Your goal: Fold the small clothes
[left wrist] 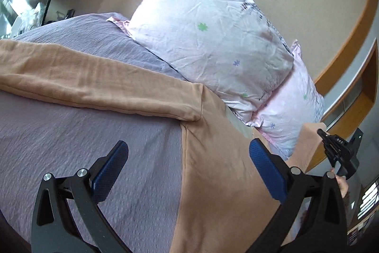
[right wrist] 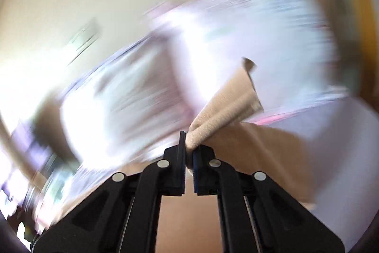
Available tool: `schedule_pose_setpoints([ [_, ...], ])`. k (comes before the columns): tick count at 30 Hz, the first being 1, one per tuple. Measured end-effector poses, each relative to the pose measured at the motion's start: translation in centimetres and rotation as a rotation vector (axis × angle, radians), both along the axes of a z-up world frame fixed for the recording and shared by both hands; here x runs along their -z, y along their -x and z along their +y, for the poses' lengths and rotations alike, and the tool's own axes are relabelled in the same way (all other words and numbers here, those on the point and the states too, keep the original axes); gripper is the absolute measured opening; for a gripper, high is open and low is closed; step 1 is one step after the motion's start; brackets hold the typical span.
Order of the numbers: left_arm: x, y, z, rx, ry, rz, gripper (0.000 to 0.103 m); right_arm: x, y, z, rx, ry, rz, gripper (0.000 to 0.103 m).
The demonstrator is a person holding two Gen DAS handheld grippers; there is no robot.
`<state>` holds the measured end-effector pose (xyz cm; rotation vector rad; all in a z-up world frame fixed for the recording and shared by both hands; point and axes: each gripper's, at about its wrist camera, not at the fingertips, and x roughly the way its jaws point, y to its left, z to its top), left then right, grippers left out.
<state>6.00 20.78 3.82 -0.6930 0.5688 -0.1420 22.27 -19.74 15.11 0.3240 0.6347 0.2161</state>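
Left tongs [left wrist: 187, 172] stand spread wide and hold nothing, their blue pads [left wrist: 111, 172] hovering over the tan garment [left wrist: 213, 181], which lies across the lavender bed cover [left wrist: 59, 134]. One long folded part of the garment stretches away to the left, its end stopping just ahead of the tongs; the body runs down between the pads. Right tongs [right wrist: 188, 151] are pressed together, pinching a bunched corner of the same tan cloth, lifted off the bed; the rest of that view is motion-blurred. Two pale flowered pillows [left wrist: 208, 39] lean at the bed's head, close beyond the garment's far edge, with bare cover to the left
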Motion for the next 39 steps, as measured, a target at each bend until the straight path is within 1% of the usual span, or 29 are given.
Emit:
schedule_pose_setpoints([
  [2,0.4,0.2,1.7,-0.041,0.069,0.024,0.102,2.5,-1.9,6.5,-0.156,-0.005,0.064,0.004],
  [3,0.7,0.4,2.8,-0.069,0.11,0.037,0.102,4.9,-2.8,10.7,-0.245,0.007,0.129,0.005],
  [4,0.9,0.6,3.6,-0.093,0.133,0.047,0.102,7.2,-3.3,14.1,-0.334,0.029,0.205,0.009],
  [5,1.0,0.8,4.4,-0.116,0.146,0.056,0.102,9.0,-3.0,16.4,-0.401,0.032,0.267,0.009],
  [6,1.1,1.2,5.4,-0.144,0.152,0.064,0.102,11.3,-2.7,18.9,-0.476,0.024,0.36,0.015],
  [7,1.2,1.5,6.1,-0.167,0.154,0.07,0.102,12.3,-1.7,19.8,-0.5,0.019,0.402,0.026],
  [8,1.2,1.8,6.9,-0.191,0.157,0.075,0.102,12.9,-1.3,20.0,-0.508,0.009,0.418,0.036],
  [9,1.2,2.2,7.9,-0.221,0.16,0.08,0.102,12.8,-1.2,19.6,-0.498,-0.014,0.404,0.056],
  [10,1.3,2.5,8.6,-0.246,0.163,0.084,0.102,12.3,-1.4,18.2,-0.464,-0.049,0.365,0.068],
  [12,1.7,2.8,10.4,-0.301,0.183,0.1,0.102,11.0,-2.2,15.9,-0.408,-0.079,0.32,0.072],
  [13,2.0,2.8,11.2,-0.322,0.202,0.109,0.102,10.6,-2.4,14.0,-0.378,-0.097,0.301,0.074],
  [14,2.2,2.9,11.9,-0.345,0.223,0.121,0.102,10.1,-2.6,13.2,-0.366,-0.104,0.294,0.075],
  [15,2.6,3.0,12.8,-0.373,0.254,0.134,0.102,9.9,-2.5,12.3,-0.347,-0.105,0.286,0.077],
  [17,3.5,3.1,14.2,-0.43,0.312,0.173,0.101,9.7,-0.7,11.3,-0.33,-0.099,0.277,0.079],
  [19,4.0,3.3,15.2,-0.481,0.328,0.203,0.089,9.5,0.6,10.6,-0.321,-0.104,0.282,0.079],
  [21,4.3,3.4,15.9,-0.511,0.357,0.227,0.087,8.7,1.7,9.6,-0.324,-0.13,0.286,0.079],
  [24,4.5,2.8,17.0,-0.537,0.411,0.25,0.086,8.1,2.9,9.5,-0.341,-0.158,0.274,0.08],
  [27,4.5,1.8,18.0,-0.547,0.426,0.27,0.082,7.8,3.5,9.5,-0.365,-0.186,0.268,0.082],
  [28,4.6,1.6,18.3,-0.56,0.425,0.283,0.07,7.6,3.8,9.4,-0.372,-0.191,0.268,0.082],
  [29,4.7,1.5,18.6,-0.571,0.421,0.296,0.062,7.6,4.0,9.2,-0.377,-0.194,0.267,0.082],
  [30,5.0,1.2,19.0,-0.58,0.417,0.313,0.041,7.5,4.3,8.9,-0.377,-0.197,0.263,0.082],
  [31,5.5,0.9,19.4,-0.583,0.41,0.333,0.015,7.3,4.6,8.6,-0.376,-0.199,0.257,0.082],
  [32,5.8,0.7,19.6,-0.586,0.4,0.348,0.009,7.1,4.9,8.1,-0.372,-0.197,0.249,0.082],
  [33,5.7,0.5,19.6,-0.591,0.386,0.342,0.009,6.9,5.3,7.4,-0.363,-0.193,0.237,0.082],
  [35,3.9,-0.3,18.5,-0.587,0.3,0.315,0.008,6.3,5.9,6.0,-0.339,-0.18,0.213,0.082],
  [36,1.8,-1.2,17.1,-0.555,0.236,0.271,0.008,6.0,6.2,5.1,-0.321,-0.17,0.195,0.082],
  [37,0.0,-2.2,15.6,-0.513,0.19,0.229,0.008,5.7,6.5,4.3,-0.301,-0.16,0.18,0.082],
  [38,-2.0,-3.4,13.6,-0.457,0.151,0.184,0.007,5.5,6.7,3.2,-0.274,-0.15,0.164,0.082],
  [39,-4.2,-5.0,10.8,-0.376,0.103,0.132,0.007,5.4,6.9,2.3,-0.251,-0.148,0.153,0.082],
])
